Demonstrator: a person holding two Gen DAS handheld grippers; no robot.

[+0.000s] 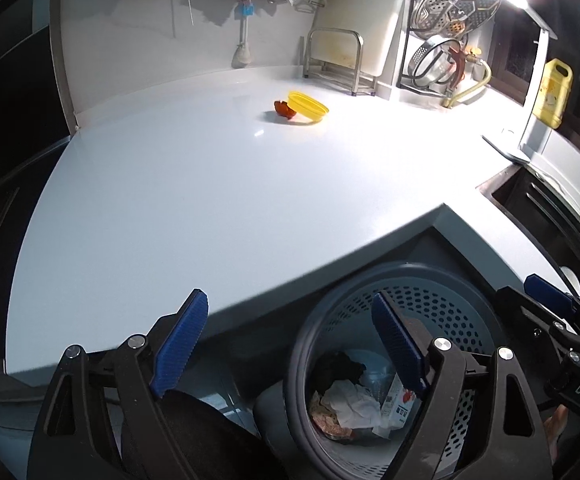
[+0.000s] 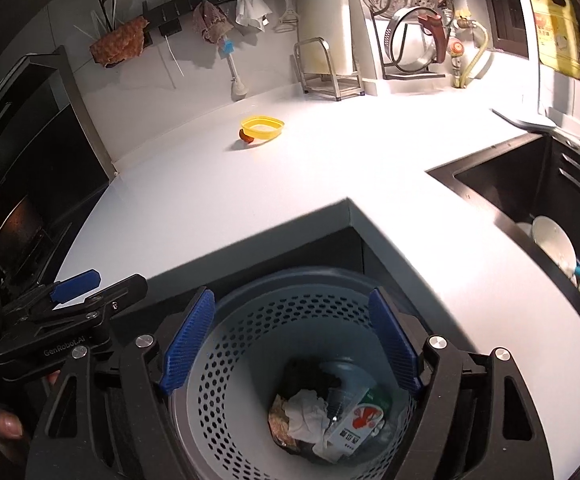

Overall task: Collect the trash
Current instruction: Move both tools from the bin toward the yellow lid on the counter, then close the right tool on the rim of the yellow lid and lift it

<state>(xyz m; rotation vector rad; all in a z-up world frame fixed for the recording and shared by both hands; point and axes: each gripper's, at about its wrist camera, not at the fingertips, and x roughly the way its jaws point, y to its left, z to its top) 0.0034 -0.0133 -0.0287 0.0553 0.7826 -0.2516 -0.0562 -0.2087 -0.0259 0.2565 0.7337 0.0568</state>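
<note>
Trash already fills the bottom of the perforated grey bin (image 2: pixel 290 344), which stands on the floor tucked into the inner corner of the white counter (image 2: pixel 250 184) so that things can be dropped straight off the edge. In it I see crumpled white paper (image 2: pixel 306 412), a small carton with a red print (image 2: pixel 354 424) and some dark scraps.

I have both tools over the bin mouth. The right hand-held gripper (image 2: pixel 290 344) stands wide apart with nothing between its blue pads (image 2: pixel 188 344); the bin shows clear through the gap. The left hand-held gripper (image 1: pixel 288 352) is likewise spread wide and empty, one pad over the counter edge, the other over the bin. I judge both are positioned here for a drop into the bin.

What remains lies far back on the counter: a yellow plastic lid (image 1: pixel 308 107) with a reddish-brown scrap (image 1: pixel 283 110) touching its left side, well apart from both tools. I reckon those come next, and the lid's shallow rim may call for a careful pinch.
</note>
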